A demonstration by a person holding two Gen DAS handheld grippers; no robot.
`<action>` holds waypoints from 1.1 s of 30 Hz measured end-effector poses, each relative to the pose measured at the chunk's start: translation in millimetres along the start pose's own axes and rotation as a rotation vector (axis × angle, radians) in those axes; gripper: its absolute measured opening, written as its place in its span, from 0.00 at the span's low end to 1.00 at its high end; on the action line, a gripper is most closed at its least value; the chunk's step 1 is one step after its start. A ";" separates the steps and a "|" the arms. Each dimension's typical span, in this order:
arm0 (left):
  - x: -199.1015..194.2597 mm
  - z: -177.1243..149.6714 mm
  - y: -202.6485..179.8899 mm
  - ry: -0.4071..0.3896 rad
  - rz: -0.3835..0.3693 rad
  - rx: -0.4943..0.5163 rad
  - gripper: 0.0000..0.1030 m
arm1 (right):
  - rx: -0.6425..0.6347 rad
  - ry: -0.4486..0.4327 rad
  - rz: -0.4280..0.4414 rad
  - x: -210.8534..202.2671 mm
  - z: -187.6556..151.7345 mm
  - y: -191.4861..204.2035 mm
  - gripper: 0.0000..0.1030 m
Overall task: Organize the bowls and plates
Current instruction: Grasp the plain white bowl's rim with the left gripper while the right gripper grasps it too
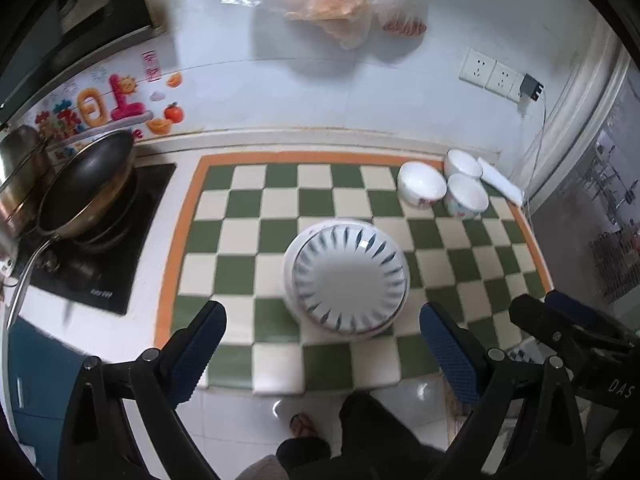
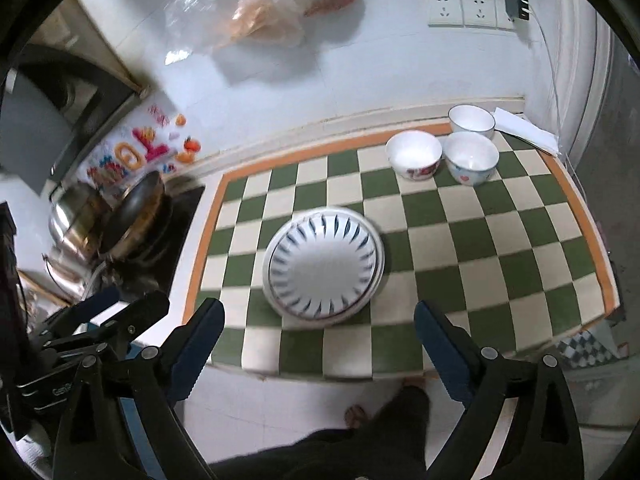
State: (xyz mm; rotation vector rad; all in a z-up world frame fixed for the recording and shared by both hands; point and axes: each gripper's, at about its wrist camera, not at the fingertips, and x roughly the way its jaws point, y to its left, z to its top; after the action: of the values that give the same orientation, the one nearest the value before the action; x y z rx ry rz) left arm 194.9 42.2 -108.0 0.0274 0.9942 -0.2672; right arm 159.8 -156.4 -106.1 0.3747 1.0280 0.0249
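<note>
Hovering wide and empty, left tool (image 1: 322,350) and right tool (image 2: 318,344) sit above stacked plates (image 1: 347,276); next, bowls (image 2: 414,155) ahead-right need gathering.

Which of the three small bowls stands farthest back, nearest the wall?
The plain white bowl with a thin dark rim; the other two bowls carry red decoration.

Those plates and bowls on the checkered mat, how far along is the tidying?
Looks done: the plates sit as one stack mid-mat. In hand: nothing; the left gripper and right gripper are both open and empty, short of the stack. Left: three bowls stand side by side at the far corner, not nested.
</note>
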 end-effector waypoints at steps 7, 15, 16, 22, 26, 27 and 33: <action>69.3 78.7 -41.0 -0.001 0.005 -0.016 0.96 | 0.074 0.018 0.006 43.2 71.7 -71.3 0.95; 209.6 162.9 -86.4 0.184 -0.015 -0.028 0.90 | 0.223 0.170 0.064 157.9 155.5 -169.6 0.82; 226.7 171.5 -91.1 0.211 -0.024 -0.027 0.87 | 0.250 0.195 0.075 178.6 163.9 -183.0 0.77; 313.8 207.5 -123.6 0.350 -0.051 0.029 0.71 | 0.361 0.269 0.099 254.4 185.8 -225.9 0.63; 357.5 218.8 -146.8 0.417 -0.042 0.119 0.61 | 0.434 0.293 0.118 283.5 190.6 -240.2 0.55; 368.8 220.2 -152.9 0.438 -0.041 0.146 0.56 | 0.446 0.294 0.120 288.7 191.7 -242.2 0.54; 417.8 215.7 -175.9 0.542 -0.058 0.268 0.31 | 0.503 0.317 0.100 318.9 198.3 -246.9 0.37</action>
State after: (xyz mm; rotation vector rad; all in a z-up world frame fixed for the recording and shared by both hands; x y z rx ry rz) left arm 546.7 -246.7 -319.7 0.3295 1.4926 -0.4590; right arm 454.6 -383.6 -357.9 0.9014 1.3259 -0.0888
